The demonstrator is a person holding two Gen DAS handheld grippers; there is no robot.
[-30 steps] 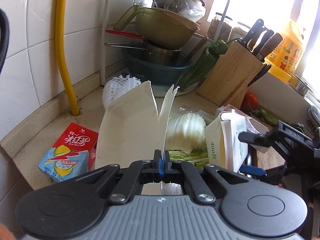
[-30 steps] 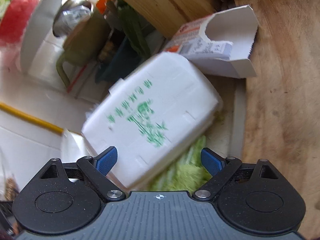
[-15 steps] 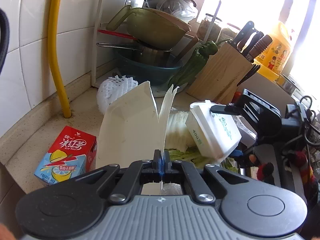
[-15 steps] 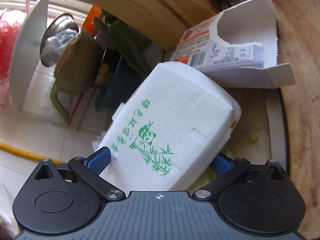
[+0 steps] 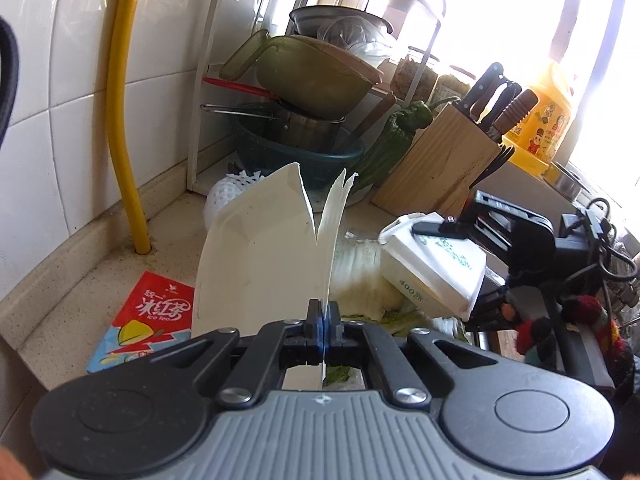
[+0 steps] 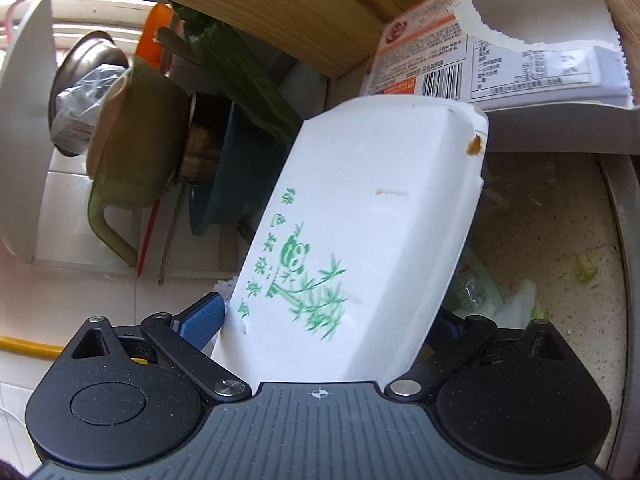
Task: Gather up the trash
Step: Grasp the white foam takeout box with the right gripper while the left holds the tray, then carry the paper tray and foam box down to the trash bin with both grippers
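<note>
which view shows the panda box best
The right wrist view: the panda box fills the frame, print facing the camera, clamped in the right gripper. The left wrist view shows it small and edge-on at the right.

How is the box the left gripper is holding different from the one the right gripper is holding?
The left gripper pinches a plain, opened white box by one thin wall; the right gripper spans the closed panda-printed box. The plain box stands upright, the panda-printed box tilts. Both are white takeaway containers.
</note>
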